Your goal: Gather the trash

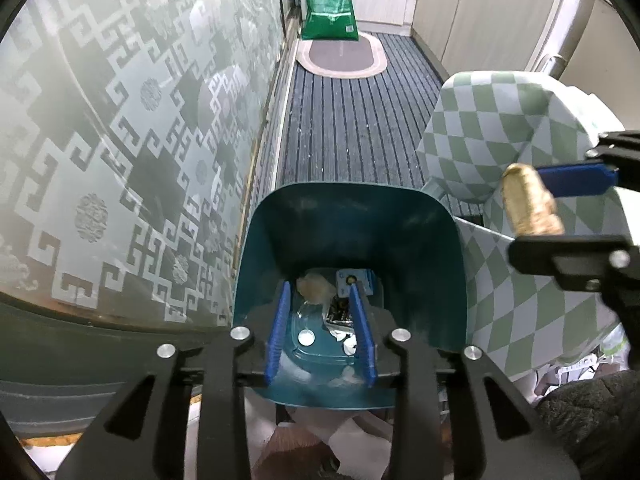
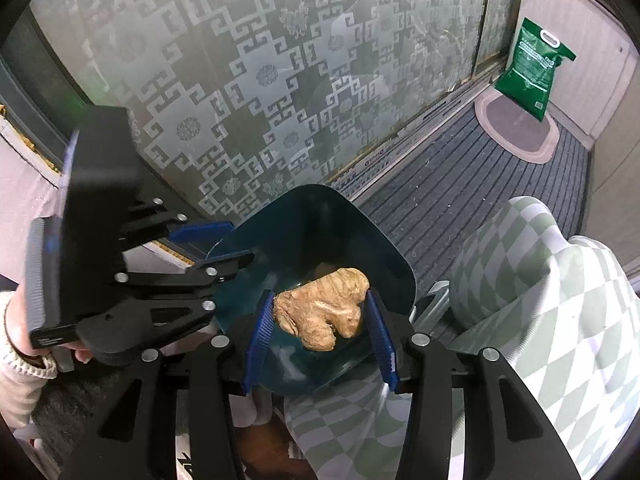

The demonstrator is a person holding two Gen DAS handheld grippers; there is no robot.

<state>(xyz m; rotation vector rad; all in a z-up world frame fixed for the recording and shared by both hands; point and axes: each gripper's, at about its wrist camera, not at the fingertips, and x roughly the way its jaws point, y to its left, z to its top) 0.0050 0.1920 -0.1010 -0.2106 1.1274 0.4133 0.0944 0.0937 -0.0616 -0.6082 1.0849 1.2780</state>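
Observation:
A teal bin [image 1: 420, 248] stands on the floor below both grippers, and shows in the right wrist view [image 2: 320, 224] too. Inside lie a tan lump [image 1: 314, 286], a blue-white packet [image 1: 356, 280], a clear plastic lid [image 1: 308, 328] and wrappers. My left gripper [image 1: 322, 332] is open over the bin mouth, with nothing between its blue pads. My right gripper [image 2: 320, 320] is shut on a piece of ginger root [image 2: 324, 308] above the bin. The ginger [image 1: 528, 204] and the right gripper [image 1: 560, 216] show at the right of the left wrist view.
A frosted patterned glass door [image 1: 132, 140] runs along the left. A green-checked cushion [image 1: 492, 140] sits right of the bin. A striped grey carpet [image 1: 352, 120], an oval mat [image 1: 342, 56] and a green bag [image 1: 330, 2] lie beyond. White cabinets [image 1: 480, 4] stand at far right.

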